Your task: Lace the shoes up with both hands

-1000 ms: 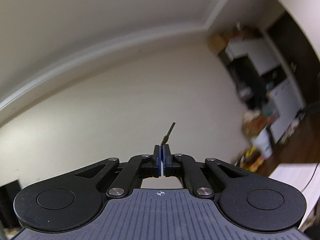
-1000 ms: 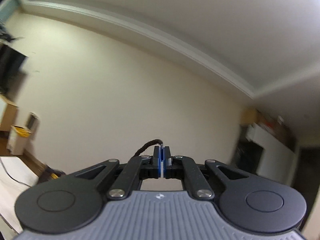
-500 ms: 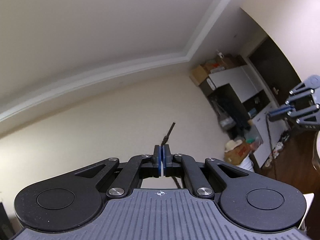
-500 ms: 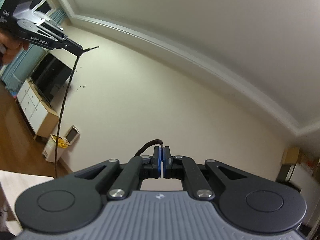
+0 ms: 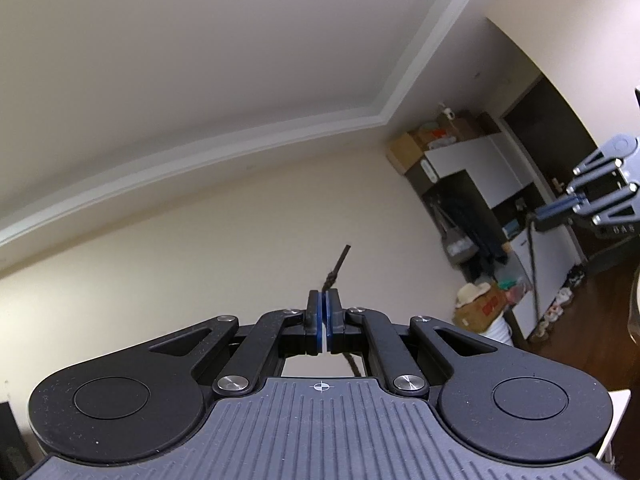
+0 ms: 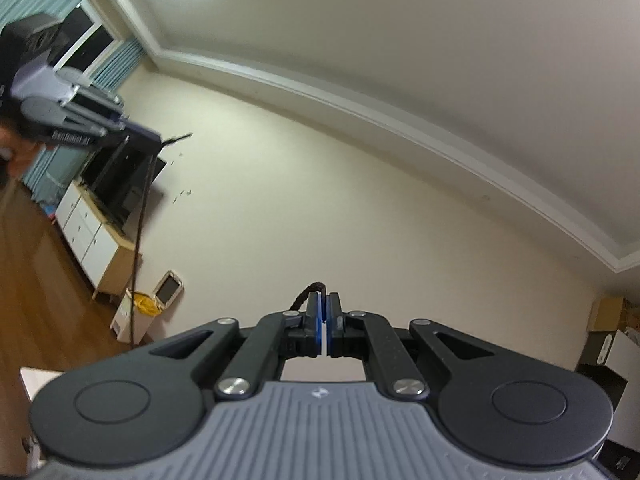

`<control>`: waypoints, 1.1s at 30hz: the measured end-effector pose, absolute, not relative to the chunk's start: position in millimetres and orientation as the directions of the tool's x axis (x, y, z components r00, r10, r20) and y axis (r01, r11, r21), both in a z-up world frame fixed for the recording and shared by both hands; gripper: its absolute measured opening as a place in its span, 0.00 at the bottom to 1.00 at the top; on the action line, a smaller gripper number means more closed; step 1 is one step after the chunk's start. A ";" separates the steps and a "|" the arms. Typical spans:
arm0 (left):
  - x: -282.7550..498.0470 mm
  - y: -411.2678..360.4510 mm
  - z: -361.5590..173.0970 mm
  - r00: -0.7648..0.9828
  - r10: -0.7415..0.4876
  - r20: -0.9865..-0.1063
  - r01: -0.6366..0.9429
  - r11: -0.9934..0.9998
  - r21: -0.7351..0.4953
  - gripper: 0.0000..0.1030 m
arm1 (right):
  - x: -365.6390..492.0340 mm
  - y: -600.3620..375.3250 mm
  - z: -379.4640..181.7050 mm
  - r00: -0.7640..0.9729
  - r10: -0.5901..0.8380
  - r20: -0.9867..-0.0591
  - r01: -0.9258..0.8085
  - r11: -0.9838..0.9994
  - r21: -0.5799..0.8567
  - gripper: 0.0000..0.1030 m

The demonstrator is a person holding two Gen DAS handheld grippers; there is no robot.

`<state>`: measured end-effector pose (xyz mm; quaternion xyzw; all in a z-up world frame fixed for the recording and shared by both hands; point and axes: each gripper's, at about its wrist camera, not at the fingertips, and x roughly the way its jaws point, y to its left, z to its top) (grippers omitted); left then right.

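Both grippers are raised high and point at the wall and ceiling; no shoe is in view. My left gripper [image 5: 323, 294] is shut on a dark brown shoelace [image 5: 337, 266], whose stiff tip sticks up past the pads. My right gripper [image 6: 324, 295] is shut on the other lace end [image 6: 308, 291], which loops out to the left of the pads. In the left wrist view the right gripper [image 5: 538, 213] shows at the right edge, its lace [image 5: 534, 268] hanging down. In the right wrist view the left gripper [image 6: 158, 142] sits upper left, its lace [image 6: 140, 232] trailing straight down.
A white cabinet with cardboard boxes [image 5: 460, 160] and a cluttered corner stand to the right in the left wrist view. A TV on a low white sideboard [image 6: 96, 236], a bin [image 6: 140, 308], wooden floor and curtained windows lie to the left in the right wrist view. A white tabletop corner [image 6: 34, 380] shows below.
Both grippers have risen and tilted upward, each keeping its lace end. The views swung round so each gripper now appears in the other's view with its lace hanging taut.
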<state>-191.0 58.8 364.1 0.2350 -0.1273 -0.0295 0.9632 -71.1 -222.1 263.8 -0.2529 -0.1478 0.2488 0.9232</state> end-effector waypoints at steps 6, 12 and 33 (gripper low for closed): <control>-183.9 72.0 348.3 0.987 -0.113 0.112 0.050 0.888 0.458 0.02 | -44.2 -227.0 241.7 0.823 0.568 0.023 -0.483 0.720 -0.499 0.02; -123.1 94.1 296.2 0.981 -0.056 -0.185 0.138 0.875 0.463 0.02 | 22.8 -220.4 208.6 0.772 0.589 -0.239 -0.634 0.697 -0.333 0.02; -18.5 113.3 190.7 0.543 0.059 -0.838 0.201 0.959 0.198 0.02 | 163.7 -207.3 119.4 0.238 0.399 -0.885 -0.734 0.671 0.105 0.02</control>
